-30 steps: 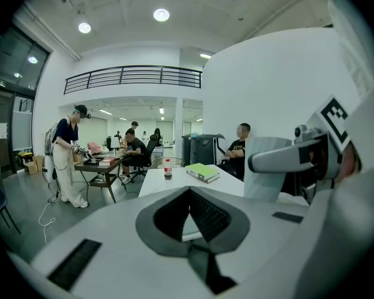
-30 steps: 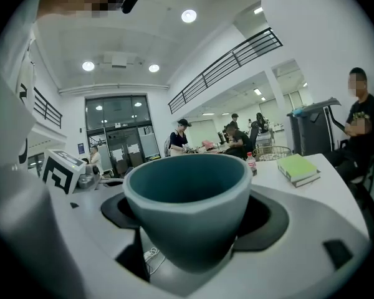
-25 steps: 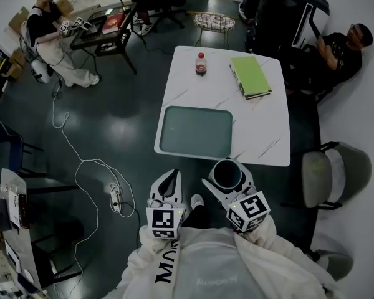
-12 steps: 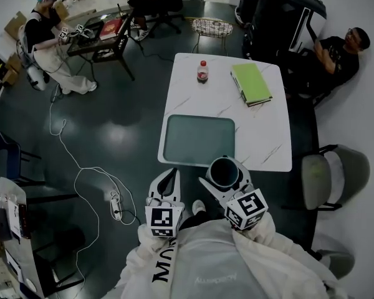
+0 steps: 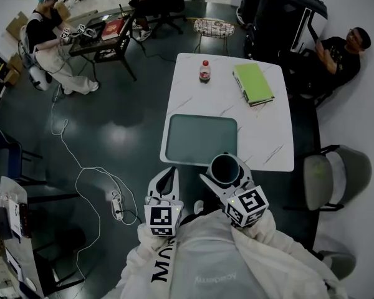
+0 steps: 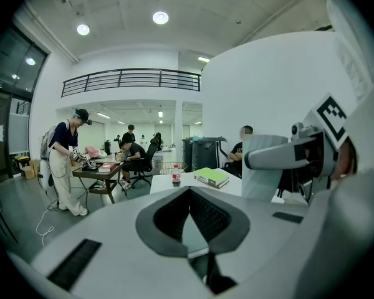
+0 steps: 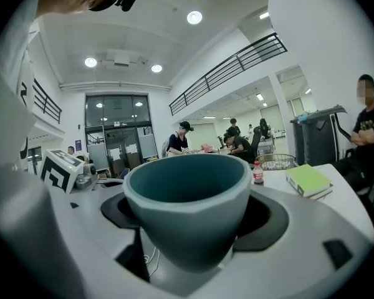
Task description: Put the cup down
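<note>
A dark teal cup sits upright between the jaws of my right gripper, which is shut on its sides. In the head view the cup hovers over the near edge of the white table, just in front of the grey-green tray. My left gripper hangs to the left, off the table, with its jaws together and nothing in them. From the left gripper view the cup shows at the right.
A red-capped bottle and a green book lie at the table's far end. A grey chair stands to the right of the table. A cable and power strip lie on the floor at the left. People sit beyond.
Both grippers have edged forward toward the table, so the cup now overlaps its near edge. The grip on the cup is unchanged.
</note>
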Demonstrator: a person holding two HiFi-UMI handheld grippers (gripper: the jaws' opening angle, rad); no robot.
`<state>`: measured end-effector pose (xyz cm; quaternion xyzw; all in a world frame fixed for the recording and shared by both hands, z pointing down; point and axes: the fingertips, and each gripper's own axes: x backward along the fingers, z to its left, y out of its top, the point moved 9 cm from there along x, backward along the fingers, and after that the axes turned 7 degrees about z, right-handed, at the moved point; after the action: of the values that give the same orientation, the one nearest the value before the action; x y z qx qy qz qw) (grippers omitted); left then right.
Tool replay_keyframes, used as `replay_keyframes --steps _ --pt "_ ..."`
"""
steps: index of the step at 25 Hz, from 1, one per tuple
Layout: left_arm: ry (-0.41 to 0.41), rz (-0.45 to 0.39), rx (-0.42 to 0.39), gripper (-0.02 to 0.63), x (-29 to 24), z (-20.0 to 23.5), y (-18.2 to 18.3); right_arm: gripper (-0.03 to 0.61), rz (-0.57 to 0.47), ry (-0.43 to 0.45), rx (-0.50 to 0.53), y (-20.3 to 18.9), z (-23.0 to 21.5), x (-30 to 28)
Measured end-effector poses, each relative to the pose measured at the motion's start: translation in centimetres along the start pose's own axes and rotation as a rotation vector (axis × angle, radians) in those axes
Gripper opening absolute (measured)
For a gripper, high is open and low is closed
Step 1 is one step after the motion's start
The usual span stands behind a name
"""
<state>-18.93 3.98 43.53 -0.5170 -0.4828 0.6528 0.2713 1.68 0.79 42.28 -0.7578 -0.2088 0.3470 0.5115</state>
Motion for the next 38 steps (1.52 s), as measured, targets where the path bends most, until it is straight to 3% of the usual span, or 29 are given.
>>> replay_keyframes --steps 38 --pt "0.033 0.039 0.006 0.011 -6.1 2.5 1.4 0.41 -0.012 0.014 0.034 2.5 -5.0 -6.1"
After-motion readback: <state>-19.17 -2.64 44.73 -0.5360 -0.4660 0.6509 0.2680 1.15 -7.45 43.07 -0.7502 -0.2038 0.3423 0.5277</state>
